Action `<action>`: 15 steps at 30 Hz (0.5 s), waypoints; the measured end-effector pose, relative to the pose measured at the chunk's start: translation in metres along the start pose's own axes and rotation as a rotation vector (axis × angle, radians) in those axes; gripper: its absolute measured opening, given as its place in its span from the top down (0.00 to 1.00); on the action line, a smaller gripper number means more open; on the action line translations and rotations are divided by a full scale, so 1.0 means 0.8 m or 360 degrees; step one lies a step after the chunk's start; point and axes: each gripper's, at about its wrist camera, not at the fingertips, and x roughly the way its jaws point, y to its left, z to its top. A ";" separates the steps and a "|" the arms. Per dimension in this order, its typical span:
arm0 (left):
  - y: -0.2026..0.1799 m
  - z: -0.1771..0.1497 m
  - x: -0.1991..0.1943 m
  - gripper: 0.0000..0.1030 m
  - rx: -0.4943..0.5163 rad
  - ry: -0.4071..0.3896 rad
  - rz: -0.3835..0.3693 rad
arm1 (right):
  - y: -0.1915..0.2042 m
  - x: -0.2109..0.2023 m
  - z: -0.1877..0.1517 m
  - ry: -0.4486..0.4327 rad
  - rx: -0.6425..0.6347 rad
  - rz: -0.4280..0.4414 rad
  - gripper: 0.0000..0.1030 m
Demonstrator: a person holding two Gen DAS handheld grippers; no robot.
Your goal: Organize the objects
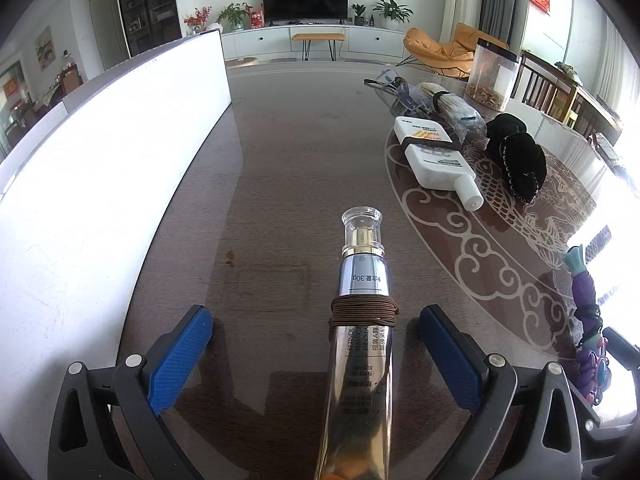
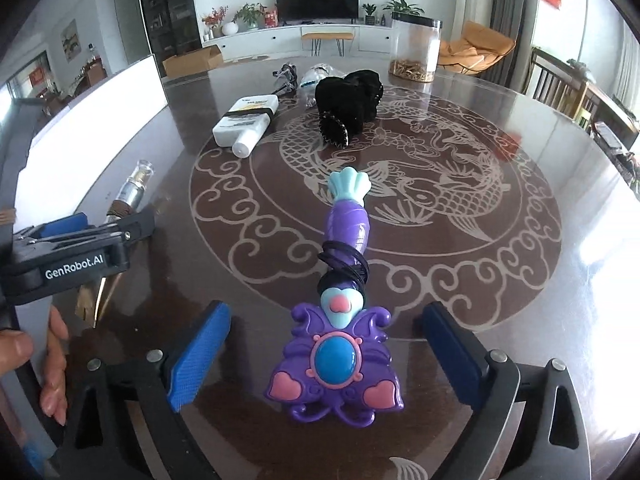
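A black television (image 1: 305, 0) stood on a long white cabinet (image 1: 312, 40) against the far wall, potted plants (image 1: 390, 10) at either side. An orange lounge chair (image 1: 440, 50) sat near grey curtains (image 1: 498, 0). A cardboard box (image 2: 192, 60) lay on the floor beyond the table.

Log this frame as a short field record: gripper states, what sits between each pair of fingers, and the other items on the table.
left gripper: open, fingers either side of the eye cream tube, not touching
tube band: brown hair tie wound around it
right gripper: open, astride the purple toy wand
wand band: black hair tie around its handle
further back: white bottle, black pouch, clear canister
surface: table with fish pattern
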 end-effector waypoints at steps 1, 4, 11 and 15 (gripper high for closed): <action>0.000 0.000 0.000 0.00 0.0000 0.0000 0.0000 | 0.000 0.000 0.000 0.0006 -0.0001 -0.0008 0.01; 0.000 0.000 0.000 0.00 0.0000 0.0000 0.0000 | 0.001 0.003 -0.001 0.0019 -0.0002 -0.0032 0.00; 0.000 0.000 0.000 0.00 0.0000 0.0000 0.0000 | 0.000 0.003 -0.001 0.0018 -0.0002 -0.0030 0.00; 0.001 -0.001 -0.001 0.00 0.0000 0.0000 0.0000 | 0.000 0.003 -0.001 0.0018 -0.0001 -0.0031 0.00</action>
